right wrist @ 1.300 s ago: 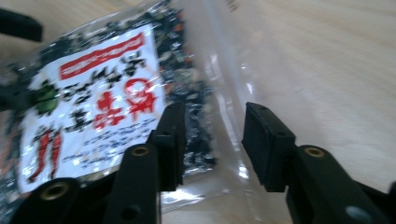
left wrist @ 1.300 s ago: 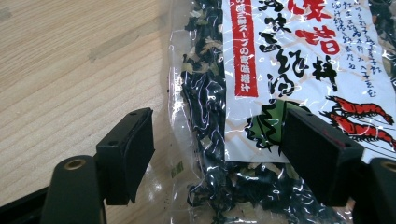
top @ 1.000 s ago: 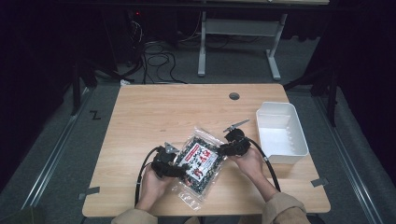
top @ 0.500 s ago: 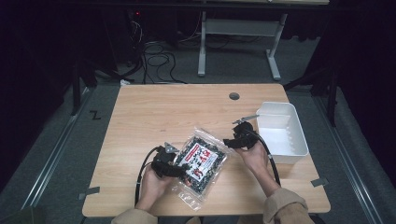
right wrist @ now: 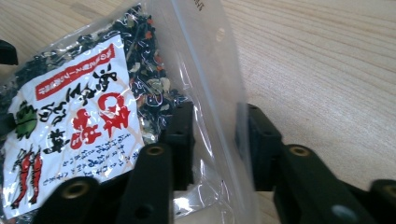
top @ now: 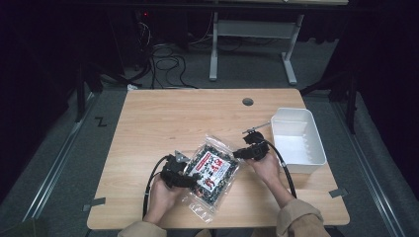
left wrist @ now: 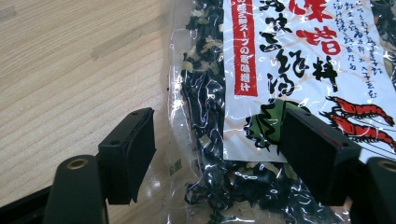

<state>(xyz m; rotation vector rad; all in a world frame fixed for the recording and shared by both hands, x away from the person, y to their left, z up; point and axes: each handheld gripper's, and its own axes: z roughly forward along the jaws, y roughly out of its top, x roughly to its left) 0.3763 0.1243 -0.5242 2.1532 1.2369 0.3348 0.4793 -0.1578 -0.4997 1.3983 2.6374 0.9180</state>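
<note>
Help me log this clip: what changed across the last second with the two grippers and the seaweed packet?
The right gripper drew back toward the white bin, then returned to the packet; its jaws have just been closing, with the clear top edge between them, not visibly pinched yet. The left gripper stayed at the packet's lower-left side, jaws apart. The packet and bin kept their places.

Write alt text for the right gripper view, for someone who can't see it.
The right gripper has its two black jaws set either side of the clear plastic edge of a dried seaweed soup packet, with a gap showing on each side of the film. The packet, with a white label printed with red characters and shrimp, lies on a light wooden table.
</note>
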